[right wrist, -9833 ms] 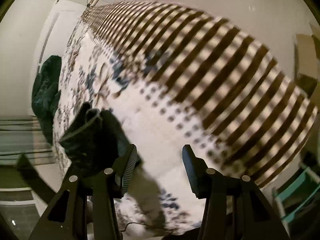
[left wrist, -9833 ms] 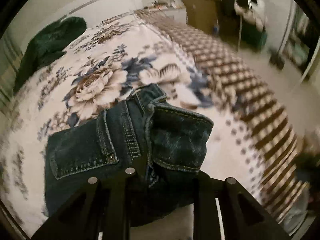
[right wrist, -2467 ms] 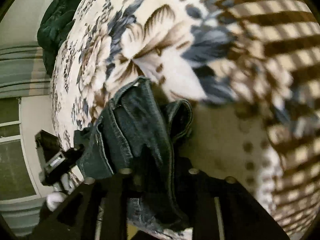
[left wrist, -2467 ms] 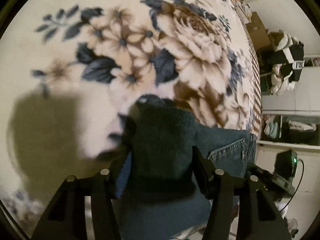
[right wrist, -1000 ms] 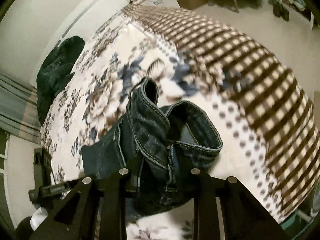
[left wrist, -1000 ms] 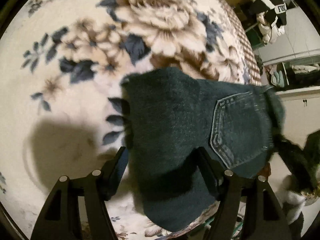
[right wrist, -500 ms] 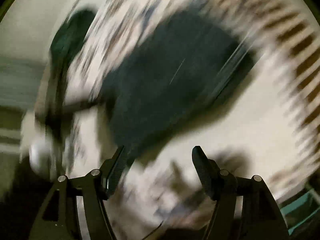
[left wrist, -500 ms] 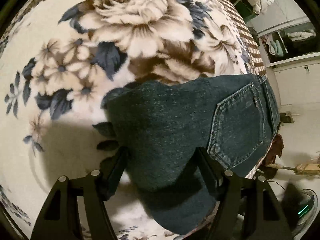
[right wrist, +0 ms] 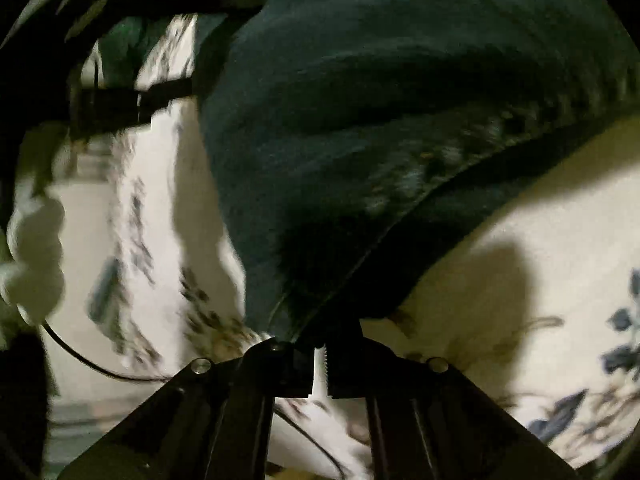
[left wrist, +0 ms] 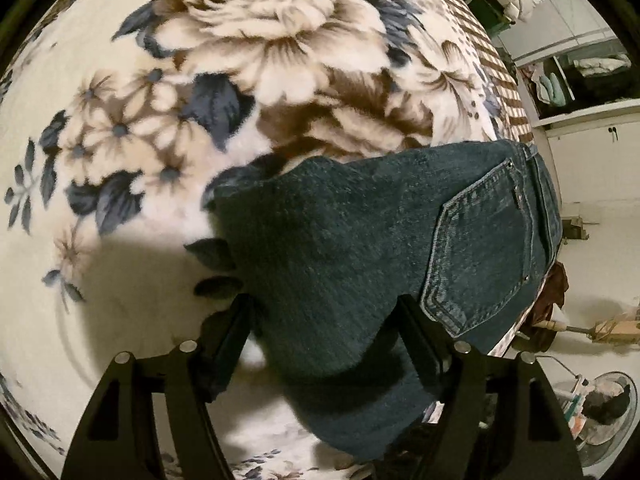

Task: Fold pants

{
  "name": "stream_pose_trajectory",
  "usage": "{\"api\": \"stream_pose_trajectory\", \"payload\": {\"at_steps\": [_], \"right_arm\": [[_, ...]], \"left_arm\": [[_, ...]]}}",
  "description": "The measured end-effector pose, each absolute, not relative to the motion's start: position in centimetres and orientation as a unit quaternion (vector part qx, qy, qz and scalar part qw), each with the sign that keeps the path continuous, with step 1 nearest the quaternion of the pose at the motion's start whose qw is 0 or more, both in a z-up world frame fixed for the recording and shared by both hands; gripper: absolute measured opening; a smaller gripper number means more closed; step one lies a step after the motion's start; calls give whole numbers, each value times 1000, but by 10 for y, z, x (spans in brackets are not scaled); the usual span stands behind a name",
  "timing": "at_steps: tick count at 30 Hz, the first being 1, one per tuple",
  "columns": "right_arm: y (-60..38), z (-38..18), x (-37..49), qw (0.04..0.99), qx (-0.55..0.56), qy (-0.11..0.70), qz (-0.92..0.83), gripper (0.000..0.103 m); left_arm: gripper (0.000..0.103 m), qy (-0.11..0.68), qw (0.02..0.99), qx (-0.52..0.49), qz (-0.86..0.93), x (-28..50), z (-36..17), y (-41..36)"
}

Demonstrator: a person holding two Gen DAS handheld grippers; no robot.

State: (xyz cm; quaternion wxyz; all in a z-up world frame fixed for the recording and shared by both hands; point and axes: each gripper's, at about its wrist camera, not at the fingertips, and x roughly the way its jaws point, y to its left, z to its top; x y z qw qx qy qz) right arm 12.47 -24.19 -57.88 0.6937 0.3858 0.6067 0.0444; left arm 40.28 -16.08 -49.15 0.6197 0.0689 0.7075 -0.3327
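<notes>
Floral blanket (left wrist: 168, 80) covering the bed, with folded dark denim pants (left wrist: 360, 240) lying on it, back pocket (left wrist: 484, 248) uppermost. Left gripper (left wrist: 324, 316): fingers spread wide, straddling the pants' near fold. Right gripper (right wrist: 318, 356): fingers nearly closed, pinching a pants edge; view blurred.

Dark jeans folded on the bed

We saw the dark blue denim pants (left wrist: 360, 248) lying folded in a compact bundle on the floral blanket, back pocket with pale stitching facing up toward the right edge. From the right wrist view, we caught the pants (right wrist: 380, 100) up close, a stitched seam running diagonally, layers stacked, picture blurred.
</notes>
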Motion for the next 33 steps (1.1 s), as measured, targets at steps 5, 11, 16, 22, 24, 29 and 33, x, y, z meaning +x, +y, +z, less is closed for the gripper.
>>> {"api": "stream_pose_trajectory", "payload": {"at_steps": [5,11,16,22,24,29,33], "right_arm": [[-244,-558,116,725,262,636,23,2],[-246,-583,96,667,276,685,99,0],[-294,-583,73,650,451,604,95,14],[-316,-582,75,653,531,531,93,44],[-313,-592,78,647,546,523,95,44],[-317,-603,68,630,604,477,99,44],[-317,-606,67,636,613,454,121,51]], "left_arm": [[75,705,617,73,-343,400,-492,-167],[75,715,613,41,-335,406,-495,-160],[75,719,609,24,-334,405,-498,-156],[75,723,608,14,-328,408,-502,-155],[75,723,608,14,-327,408,-501,-155],[75,723,608,18,-329,408,-499,-154],[75,725,605,20,-328,410,-500,-155]]}}
